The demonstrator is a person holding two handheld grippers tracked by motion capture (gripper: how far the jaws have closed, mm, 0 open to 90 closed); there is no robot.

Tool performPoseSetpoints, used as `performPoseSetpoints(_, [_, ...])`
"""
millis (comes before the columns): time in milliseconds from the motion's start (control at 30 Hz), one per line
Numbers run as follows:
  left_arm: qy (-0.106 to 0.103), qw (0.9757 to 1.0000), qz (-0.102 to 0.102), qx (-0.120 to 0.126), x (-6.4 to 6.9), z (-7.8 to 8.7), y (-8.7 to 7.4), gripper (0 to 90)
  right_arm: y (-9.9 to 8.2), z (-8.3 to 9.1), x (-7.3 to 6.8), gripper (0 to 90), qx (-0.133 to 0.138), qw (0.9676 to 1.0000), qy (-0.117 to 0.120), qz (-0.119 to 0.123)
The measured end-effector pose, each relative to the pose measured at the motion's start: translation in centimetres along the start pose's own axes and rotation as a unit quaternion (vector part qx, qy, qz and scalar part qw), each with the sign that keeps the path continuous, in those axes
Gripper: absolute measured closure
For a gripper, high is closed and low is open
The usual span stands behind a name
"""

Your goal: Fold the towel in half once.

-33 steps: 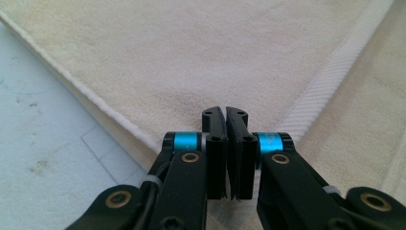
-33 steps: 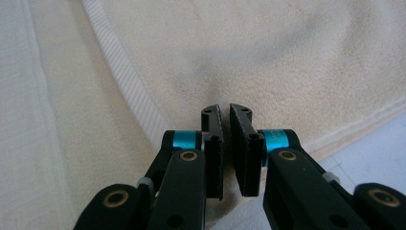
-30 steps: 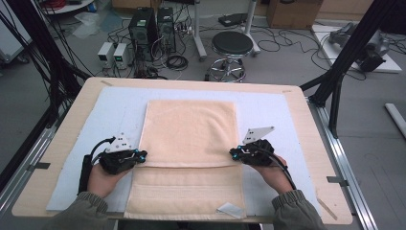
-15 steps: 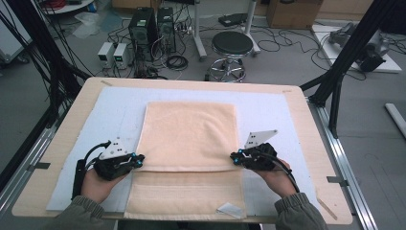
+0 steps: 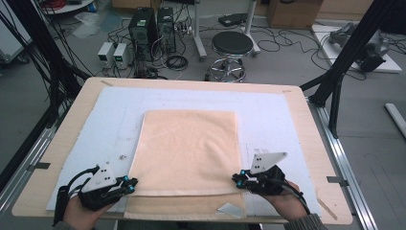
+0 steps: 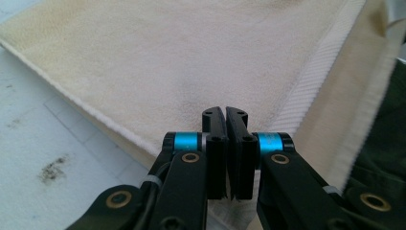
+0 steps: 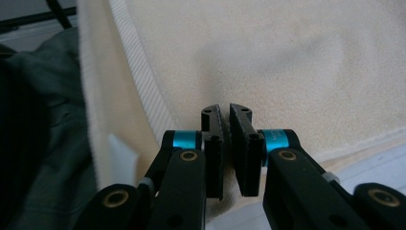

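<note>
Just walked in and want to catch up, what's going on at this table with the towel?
A person is folding a cream towel on a table covered by a white mat, with a handheld gripper in each hand. The left gripper and right gripper are each shut on a corner of the towel's upper folded layer near the person. A strip of the lower layer shows along the near edge, so the fold is not yet aligned.
</note>
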State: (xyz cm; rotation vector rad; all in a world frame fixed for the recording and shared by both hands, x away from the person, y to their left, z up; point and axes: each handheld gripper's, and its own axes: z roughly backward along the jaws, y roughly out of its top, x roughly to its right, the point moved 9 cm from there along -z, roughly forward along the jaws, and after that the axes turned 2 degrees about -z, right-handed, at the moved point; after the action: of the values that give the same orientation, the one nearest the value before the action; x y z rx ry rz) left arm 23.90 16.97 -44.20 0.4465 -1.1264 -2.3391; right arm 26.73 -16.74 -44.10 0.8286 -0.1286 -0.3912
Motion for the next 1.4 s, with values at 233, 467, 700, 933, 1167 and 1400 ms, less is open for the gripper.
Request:
performPoseSetpoints(233, [-0.013,0.9998,-0.005,-0.013,1.8,0.5,-1.5,68.0,-1.0,0.3,-2.6,68.5,-0.010,0.9993,0.034,0.006])
performPoseSetpoints(467, [-0.025,0.9995,0.006,-0.016,0.9,-0.8,-1.8,62.1,-0.6,-0.8,-1.1,62.9,-0.004,0.9993,0.037,0.000])
performPoseSetpoints(700, [-0.061,0.9975,-0.009,-0.036,0.7,-2.8,-2.7,57.3,-0.9,-3.0,-0.5,60.3,-0.014,0.9988,0.045,0.016])
performPoseSetpoints(933, [-0.094,0.9937,-0.028,-0.054,0.8,-4.3,-3.2,65.5,-2.8,-5.4,0.6,66.1,-0.041,0.9979,0.050,0.002])
performPoseSetpoints(1167, [-0.095,0.9930,-0.039,-0.059,1.0,-4.2,-3.1,85.9,-2.7,-5.5,0.7,85.1,-0.037,0.9980,0.051,0.006])
performPoseSetpoints(1400, [-0.097,0.9938,-0.046,-0.029,1.9,-1.6,-1.7,86.7,-1.4,-3.5,-0.1,85.5,-0.015,0.9982,0.055,0.016])
